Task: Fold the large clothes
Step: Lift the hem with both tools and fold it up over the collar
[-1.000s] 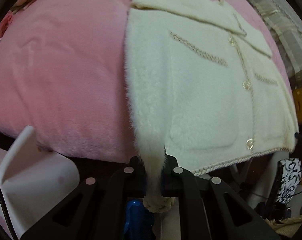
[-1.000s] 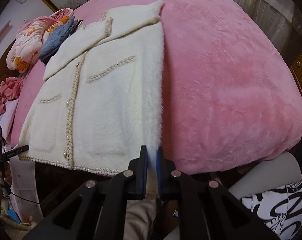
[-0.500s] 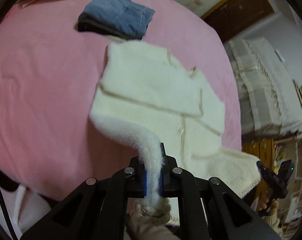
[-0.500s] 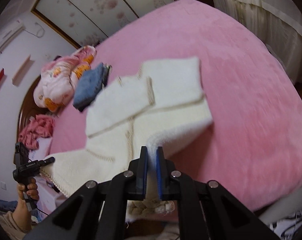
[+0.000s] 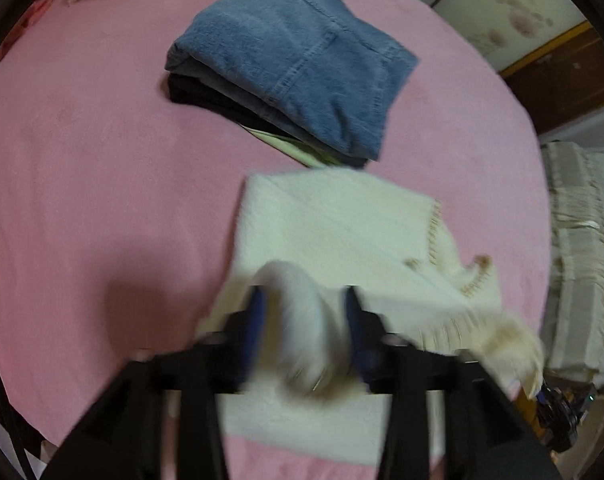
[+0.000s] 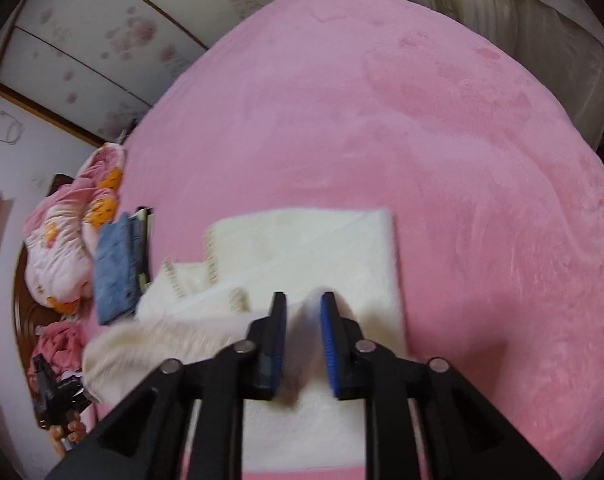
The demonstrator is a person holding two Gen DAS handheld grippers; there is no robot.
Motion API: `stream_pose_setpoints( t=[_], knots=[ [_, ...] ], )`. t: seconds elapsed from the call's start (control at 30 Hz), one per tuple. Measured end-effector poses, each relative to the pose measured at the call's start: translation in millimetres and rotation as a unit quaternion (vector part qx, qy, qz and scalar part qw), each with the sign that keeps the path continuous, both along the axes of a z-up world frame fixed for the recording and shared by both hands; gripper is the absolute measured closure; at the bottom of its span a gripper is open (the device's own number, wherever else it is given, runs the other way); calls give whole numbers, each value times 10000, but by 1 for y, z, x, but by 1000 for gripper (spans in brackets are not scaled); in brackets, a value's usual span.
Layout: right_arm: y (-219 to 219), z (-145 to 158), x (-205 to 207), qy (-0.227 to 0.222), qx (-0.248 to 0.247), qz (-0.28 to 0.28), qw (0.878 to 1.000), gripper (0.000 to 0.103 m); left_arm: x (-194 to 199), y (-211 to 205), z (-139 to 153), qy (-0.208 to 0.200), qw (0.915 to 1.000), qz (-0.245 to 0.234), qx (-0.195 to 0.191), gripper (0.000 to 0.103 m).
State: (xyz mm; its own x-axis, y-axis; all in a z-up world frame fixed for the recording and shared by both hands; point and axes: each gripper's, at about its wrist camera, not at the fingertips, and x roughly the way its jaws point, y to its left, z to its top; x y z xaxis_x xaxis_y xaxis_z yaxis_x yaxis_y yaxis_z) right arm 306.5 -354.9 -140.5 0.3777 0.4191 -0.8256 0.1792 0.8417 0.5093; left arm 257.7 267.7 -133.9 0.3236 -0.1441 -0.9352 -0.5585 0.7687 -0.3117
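My left gripper (image 5: 303,322) and right gripper (image 6: 303,336) are both opening, cream cardigan (image 6: 321,248) hem loose between their jaws (blurred); it lies folded on the pink bed (image 6: 441,140).

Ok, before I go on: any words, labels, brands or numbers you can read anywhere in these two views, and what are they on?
None can be read.
Cream cardigan: trim only, no tag in view.
Folded jeans: stitching only, no label showing.
Pink bedspread: plain.
Wardrobe doors: flower pattern, no lettering.
Both views are blurred by motion, so small print would be lost anyway.
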Motion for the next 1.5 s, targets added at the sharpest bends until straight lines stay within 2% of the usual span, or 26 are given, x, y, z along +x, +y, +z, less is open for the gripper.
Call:
stream_pose_setpoints(
  t=[0.07,0.23,0.33,0.4,0.43,0.5,0.73,0.8,0.83,0.87,0.9,0.93,0.97,1.0,1.03,1.07,1.17,1.27,1.4,1.5],
  knots=[
    [5,-12,9,68,-95,181,9998,60,12,1,-3,44,9996,94,251,28],
    [36,-36,18,100,-500,945,9942,60,26,-5,-27,281,9976,-364,511,28],
    [55,-45,19,59,-823,1291,9882,59,35,-19,-45,406,9919,-882,824,28],
    [64,-51,21,11,-1056,1425,9841,55,42,-27,-58,430,9886,-1125,908,28],
    [65,-54,24,-20,-1144,1465,9826,49,46,-31,-63,432,9867,-1244,948,28],
    [68,-59,32,-99,-1388,1482,9791,46,52,-36,-71,442,9823,-1452,1095,28],
    [69,-80,62,-332,-1892,1342,9722,46,72,-59,-90,160,9521,-2392,1896,28],
    [77,-90,67,-344,-1889,1457,9705,46,72,-69,-94,1,9391,-2652,2187,28],
    [79,-93,67,-372,-1895,1525,9692,46,72,-73,-95,-64,9348,-2725,2277,33],
    [86,-97,65,-429,-2077,1588,9643,50,70,-80,-94,-216,9257,-2878,2445,49],
    [91,-99,63,-531,-2269,1635,9586,58,70,-87,-95,-226,9178,-2977,2616,72],
    [96,-100,60,-644,-2381,1698,9541,84,70,-93,-96,-202,9105,-3036,2799,88],
    [100,-100,56,-685,-2442,1712,9520,89,66,-98,-97,-200,8985,-3115,3087,95],
    [100,-98,53,-740,-2492,1642,9515,89,64,-101,-96,-272,8966,-3112,3140,98],
    [99,-93,49,-827,-2464,1523,9535,90,59,-100,-90,-402,8987,-3015,3159,98],
    [94,-87,45,-892,-2362,1342,9583,90,56,-96,-83,-497,9045,-2871,3115,98],
    [72,-64,41,-1040,-1880,796,9734,91,51,-78,-60,-758,9296,-2341,2745,99],
    [59,-45,44,-1188,-1526,426,9802,91,59,-64,-45,-956,9472,-1918,2383,99],
    [56,-43,59,-1347,-1456,184,9800,91,81,-54,-41,-1086,9570,-1613,2154,99],
    [59,-67,75,-1056,-1466,-19,9835,91,101,-54,-66,-898,9604,-1600,2097,99]
  ],
)
